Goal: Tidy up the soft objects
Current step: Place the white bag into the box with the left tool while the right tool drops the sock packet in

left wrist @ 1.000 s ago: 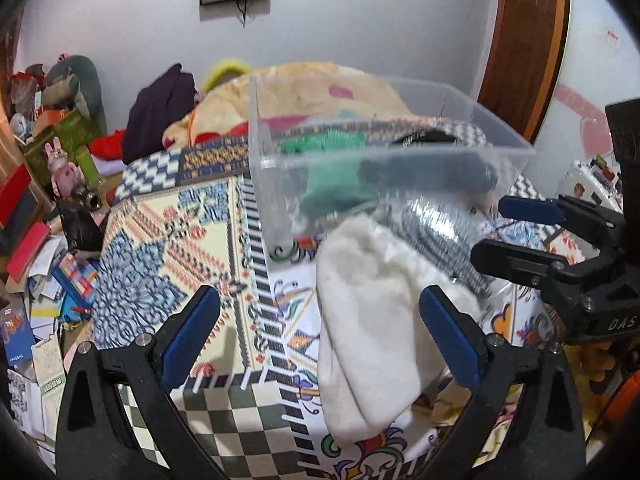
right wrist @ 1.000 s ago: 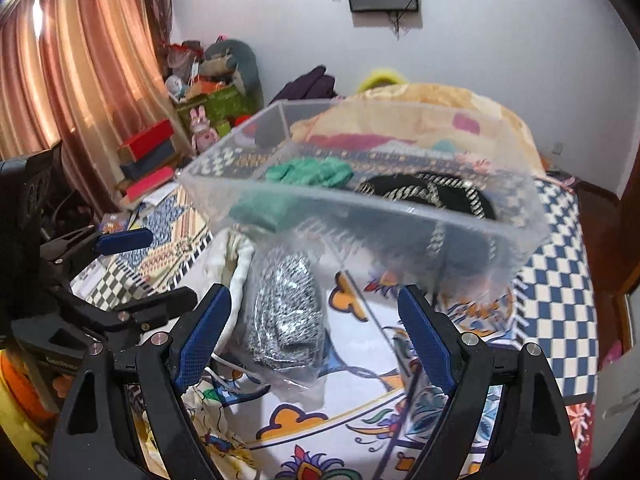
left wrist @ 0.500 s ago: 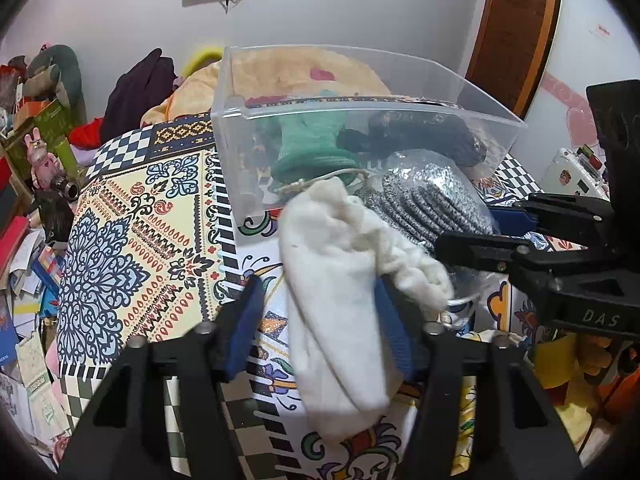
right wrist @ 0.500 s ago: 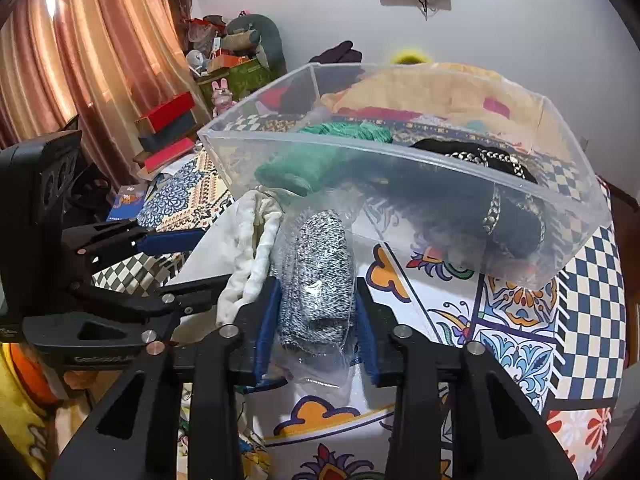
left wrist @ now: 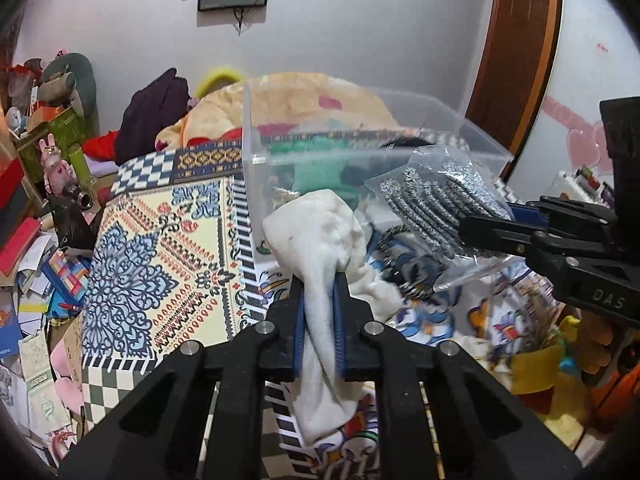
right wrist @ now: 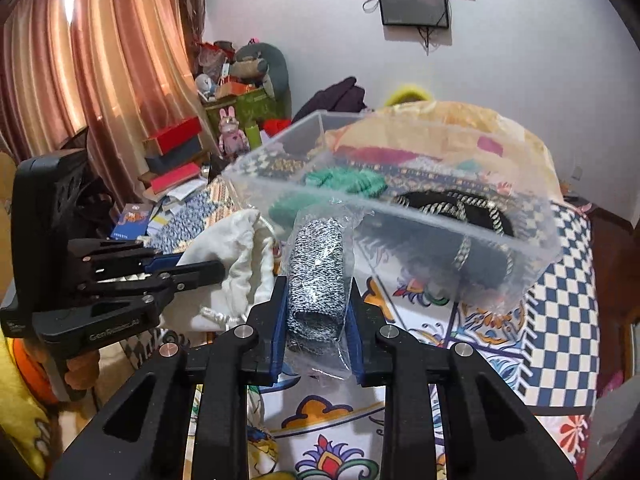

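My left gripper (left wrist: pixel 319 280) is shut on a white cloth pouch (left wrist: pixel 316 236), lifted above the patterned bedspread; the pouch also shows in the right wrist view (right wrist: pixel 236 256). My right gripper (right wrist: pixel 316 284) is shut on a clear bag of black-and-white knit fabric (right wrist: pixel 316 276), also seen in the left wrist view (left wrist: pixel 436 204). Both are held just in front of a clear plastic bin (right wrist: pixel 480 236) that holds a green knit item (right wrist: pixel 348 182) and a black item with patterned trim (right wrist: pixel 460 208).
The patterned bedspread (left wrist: pixel 160 252) covers the bed. A yellow blanket heap (left wrist: pixel 304 104) lies behind the bin. Books, boxes and toys (left wrist: pixel 36 208) clutter the floor at left. A wooden door (left wrist: pixel 512 48) stands at right.
Both grippers went from wide open to shut, the left on the white pouch, the right on the bagged knit fabric. Both items are now lifted off the bedspread.
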Available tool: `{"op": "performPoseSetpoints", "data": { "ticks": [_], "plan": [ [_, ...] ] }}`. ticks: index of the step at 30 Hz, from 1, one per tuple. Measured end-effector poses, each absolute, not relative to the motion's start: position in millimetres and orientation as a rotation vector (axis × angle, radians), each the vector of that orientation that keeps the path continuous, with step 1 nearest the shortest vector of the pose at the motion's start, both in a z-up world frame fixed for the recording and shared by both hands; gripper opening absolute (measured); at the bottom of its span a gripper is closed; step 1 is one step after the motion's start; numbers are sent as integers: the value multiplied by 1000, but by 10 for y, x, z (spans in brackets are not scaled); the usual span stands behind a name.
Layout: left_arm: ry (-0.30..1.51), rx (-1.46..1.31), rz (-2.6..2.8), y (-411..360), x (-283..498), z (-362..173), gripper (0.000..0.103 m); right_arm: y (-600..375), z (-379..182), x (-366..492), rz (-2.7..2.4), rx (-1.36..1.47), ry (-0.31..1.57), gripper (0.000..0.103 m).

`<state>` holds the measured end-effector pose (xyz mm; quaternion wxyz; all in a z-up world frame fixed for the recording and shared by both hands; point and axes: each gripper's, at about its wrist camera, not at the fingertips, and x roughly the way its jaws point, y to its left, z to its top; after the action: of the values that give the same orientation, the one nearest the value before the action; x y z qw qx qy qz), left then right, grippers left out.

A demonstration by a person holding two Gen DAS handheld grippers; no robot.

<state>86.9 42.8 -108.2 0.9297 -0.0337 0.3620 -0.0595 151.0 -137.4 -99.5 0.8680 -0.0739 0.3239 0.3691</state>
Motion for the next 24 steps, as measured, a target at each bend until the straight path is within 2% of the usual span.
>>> {"op": "performPoseSetpoints", "data": {
  "ticks": [10,24],
  "plan": [
    [622,-55,-114,425,753,-670,11,-1579,-712,1468,732,-97,585,23],
    [509,-26,-103,341,1085,-302,11,-1706,-411,1567,682,-52,473,23]
  ]
}}
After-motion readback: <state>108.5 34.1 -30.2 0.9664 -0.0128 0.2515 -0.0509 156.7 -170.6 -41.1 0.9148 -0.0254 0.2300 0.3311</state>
